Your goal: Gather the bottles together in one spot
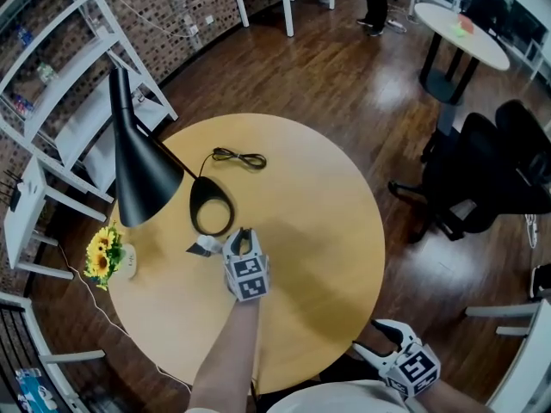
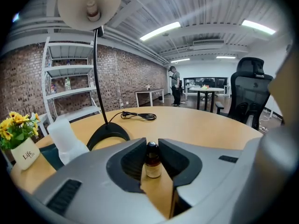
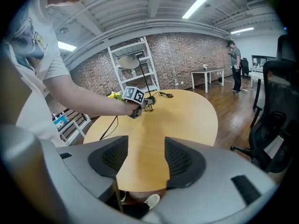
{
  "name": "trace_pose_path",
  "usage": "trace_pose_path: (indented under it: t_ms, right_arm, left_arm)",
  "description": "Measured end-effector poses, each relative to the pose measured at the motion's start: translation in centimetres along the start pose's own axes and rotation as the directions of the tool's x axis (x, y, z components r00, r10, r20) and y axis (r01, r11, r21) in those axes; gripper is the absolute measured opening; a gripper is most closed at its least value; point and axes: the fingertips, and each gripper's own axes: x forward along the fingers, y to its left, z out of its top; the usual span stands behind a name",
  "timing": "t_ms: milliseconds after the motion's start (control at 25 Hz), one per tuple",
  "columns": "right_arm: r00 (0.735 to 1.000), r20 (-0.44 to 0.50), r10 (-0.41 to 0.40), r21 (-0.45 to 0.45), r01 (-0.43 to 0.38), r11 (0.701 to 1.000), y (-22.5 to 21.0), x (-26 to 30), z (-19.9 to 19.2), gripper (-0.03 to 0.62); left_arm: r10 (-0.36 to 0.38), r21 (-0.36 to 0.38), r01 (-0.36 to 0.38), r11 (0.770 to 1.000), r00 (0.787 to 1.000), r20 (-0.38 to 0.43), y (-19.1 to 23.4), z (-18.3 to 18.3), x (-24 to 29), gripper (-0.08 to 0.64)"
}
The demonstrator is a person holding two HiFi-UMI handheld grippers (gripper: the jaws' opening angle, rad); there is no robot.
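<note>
Evidently the left gripper (image 1: 242,236) is clamped on a small brown bottle (image 2: 152,164), held upright over the round table (image 1: 327,231). It sits just right of a white bottle (image 2: 65,141), near the lamp base (image 1: 212,206). The right gripper (image 3: 146,158) hangs agape and empty at the near edge. The two bottles look nearly gathered, with probably only the release left.

A lamp base (image 1: 212,206) is set left of the table's (image 1: 327,231) centre, with a cable (image 1: 239,157) laid behind it toward the far edge. Flowers (image 1: 105,255) are placed at the left edge. A white bottle (image 1: 205,245) is found just before the base; right of it, a small bottle (image 2: 152,160) is enclosed between the left gripper's (image 1: 243,235) jaws.
</note>
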Motion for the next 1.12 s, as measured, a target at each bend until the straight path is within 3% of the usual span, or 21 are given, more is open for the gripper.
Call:
trace_pose_path:
  t_ms: [280, 600, 840, 1120]
  right_arm:
    - [1.0, -0.012, -0.009, 0.006, 0.01, 1.0, 0.6, -0.1, -0.6, 0.27]
    - [1.0, 0.014, -0.006, -0.005, 0.006, 1.0, 1.6, 0.0, -0.4, 0.27]
    - [0.998, 0.048, 0.044, -0.044, -0.042, 0.998, 3.0, 1.0, 1.3, 0.27]
    - [0.981, 0.104, 0.166, -0.11, -0.154, 0.982, 7.6, 3.1, 3.9, 0.27]
  left_arm:
    - [-0.015, 0.016, 0.015, 1.0, 1.0, -0.003, 0.3, -0.4, -0.4, 0.08]
    - [-0.038, 0.063, 0.034, 0.997, 0.997, 0.065, -0.2, 1.8, -3.1, 0.104]
    - [-0.046, 0.04, 0.042, 0.998, 0.992, 0.115, -0.5, 3.6, -9.5, 0.11]
    - [-0.046, -0.059, 0.05, 0.997, 0.997, 0.066, 1.8, 1.1, -21.1, 0.11]
